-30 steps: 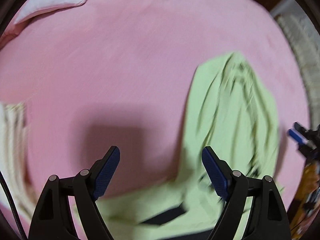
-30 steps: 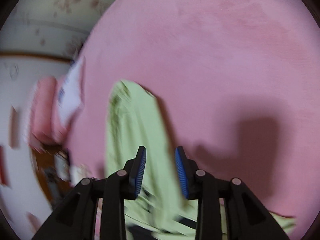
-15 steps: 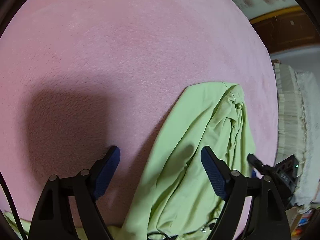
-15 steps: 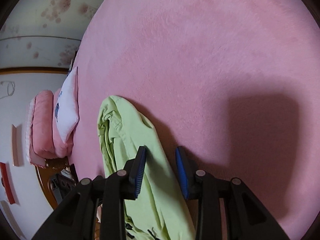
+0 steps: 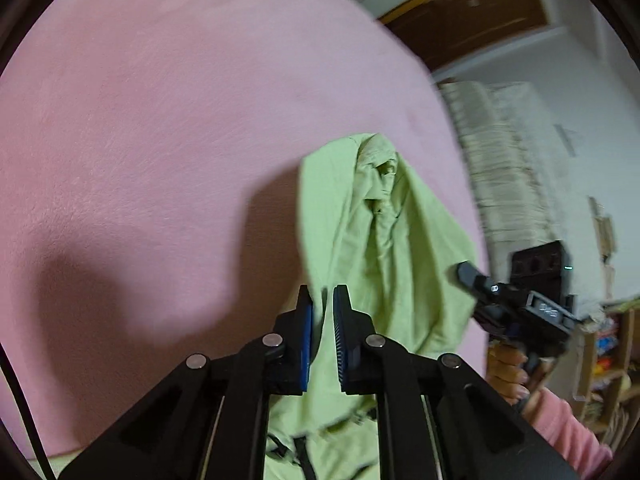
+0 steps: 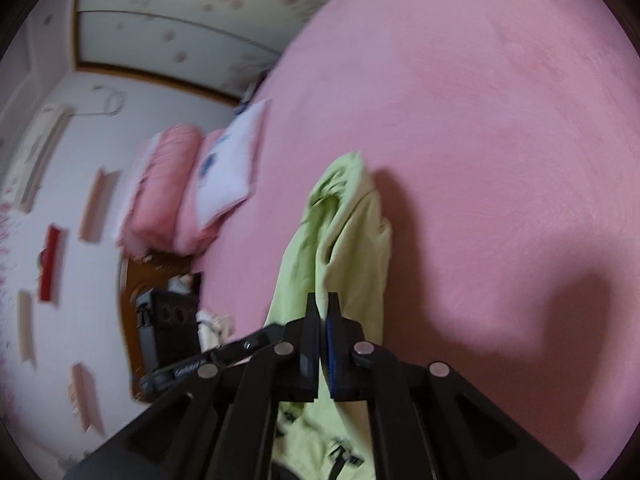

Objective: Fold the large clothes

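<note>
Left wrist: garment (image 5: 384, 248) between gripper (image 5: 323, 300) pads

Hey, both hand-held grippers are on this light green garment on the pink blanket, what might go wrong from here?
1. The left hand-held gripper and right hand-held gripper each pinch only a thin edge of the light green garment, so the cloth may slip out when lifted.
2. The garment is bunched and creased, so a fold may turn out uneven.
3. It may drag on the fuzzy pink blanket.
</note>
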`<state>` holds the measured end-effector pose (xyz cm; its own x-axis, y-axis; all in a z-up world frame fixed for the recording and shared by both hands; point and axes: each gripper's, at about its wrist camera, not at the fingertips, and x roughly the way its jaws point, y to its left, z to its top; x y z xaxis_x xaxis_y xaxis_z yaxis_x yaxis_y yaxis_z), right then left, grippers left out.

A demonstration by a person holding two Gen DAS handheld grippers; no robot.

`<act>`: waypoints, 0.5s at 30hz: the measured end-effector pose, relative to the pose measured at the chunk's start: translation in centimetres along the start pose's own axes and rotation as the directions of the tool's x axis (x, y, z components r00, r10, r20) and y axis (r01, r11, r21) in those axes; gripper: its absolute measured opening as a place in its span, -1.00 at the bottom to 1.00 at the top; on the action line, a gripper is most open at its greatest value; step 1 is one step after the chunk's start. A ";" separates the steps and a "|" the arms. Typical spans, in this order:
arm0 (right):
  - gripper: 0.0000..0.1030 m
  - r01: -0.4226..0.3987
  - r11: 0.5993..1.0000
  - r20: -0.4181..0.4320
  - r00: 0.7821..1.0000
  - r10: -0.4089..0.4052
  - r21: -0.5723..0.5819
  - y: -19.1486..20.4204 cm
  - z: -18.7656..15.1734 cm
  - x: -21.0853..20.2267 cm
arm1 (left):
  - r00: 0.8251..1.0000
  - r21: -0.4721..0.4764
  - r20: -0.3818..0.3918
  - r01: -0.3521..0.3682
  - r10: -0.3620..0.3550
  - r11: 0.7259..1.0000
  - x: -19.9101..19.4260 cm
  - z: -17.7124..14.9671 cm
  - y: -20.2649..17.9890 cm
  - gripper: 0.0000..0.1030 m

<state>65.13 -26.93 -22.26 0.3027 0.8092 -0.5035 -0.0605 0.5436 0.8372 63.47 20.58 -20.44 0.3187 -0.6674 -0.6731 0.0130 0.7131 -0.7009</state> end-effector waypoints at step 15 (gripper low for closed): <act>-0.93 0.003 0.922 -0.190 0.978 -0.083 -0.386 7.0 -14.3 -7.4 | 0.999 0.229 -0.011 -0.031 0.035 0.973 -12.3 -11.8 -2.6 -0.89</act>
<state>48.84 -25.94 -15.77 0.1203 0.7888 -0.6028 -0.4219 0.5903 0.6882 48.30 24.45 -13.12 0.3089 -0.6445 -0.6995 0.2198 0.7639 -0.6068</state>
